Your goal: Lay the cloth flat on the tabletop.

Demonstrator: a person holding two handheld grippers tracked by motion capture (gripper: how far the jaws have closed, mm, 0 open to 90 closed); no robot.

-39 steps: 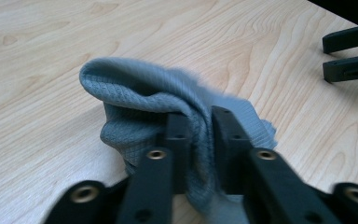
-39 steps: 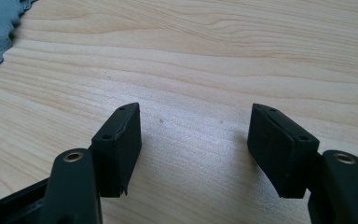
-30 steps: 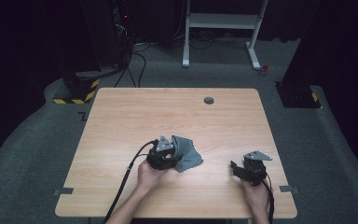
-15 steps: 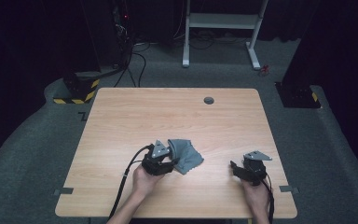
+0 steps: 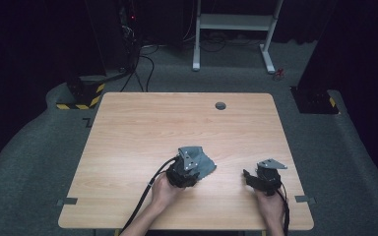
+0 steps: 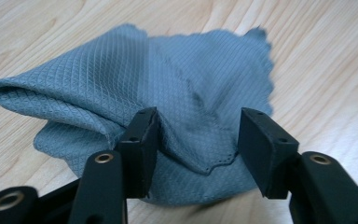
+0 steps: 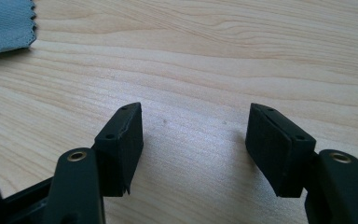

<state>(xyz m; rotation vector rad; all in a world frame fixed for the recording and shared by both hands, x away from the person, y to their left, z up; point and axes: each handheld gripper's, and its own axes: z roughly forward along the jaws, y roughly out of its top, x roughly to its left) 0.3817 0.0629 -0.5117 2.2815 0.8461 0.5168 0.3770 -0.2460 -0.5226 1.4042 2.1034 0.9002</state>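
A crumpled grey-blue cloth (image 5: 207, 166) lies on the wooden table (image 5: 177, 123), right of centre near the front. My left gripper (image 5: 192, 165) is over its left part. In the left gripper view the cloth (image 6: 121, 79) is folded into a ridge, and a drooping flap of it sits between the jaws of the left gripper (image 6: 198, 140). Those jaws have just been opening; the right pad stands clear of the fabric. My right gripper (image 5: 247, 176) rests near the front right, its jaws pointing left. In the right gripper view the right gripper (image 7: 196, 140) is open over bare wood, with a cloth corner (image 7: 4, 23) at the upper left.
A small dark round grommet (image 5: 220, 105) sits near the table's far edge. Behind the table stand a white metal frame (image 5: 234, 29), floor cables (image 5: 138, 64) and a yellow-black striped block (image 5: 81, 96). The front table edge runs just below both hands.
My left hand has shifted a little to the right, onto the cloth. The cloth lies in about the same spot. The right hand has kept still.
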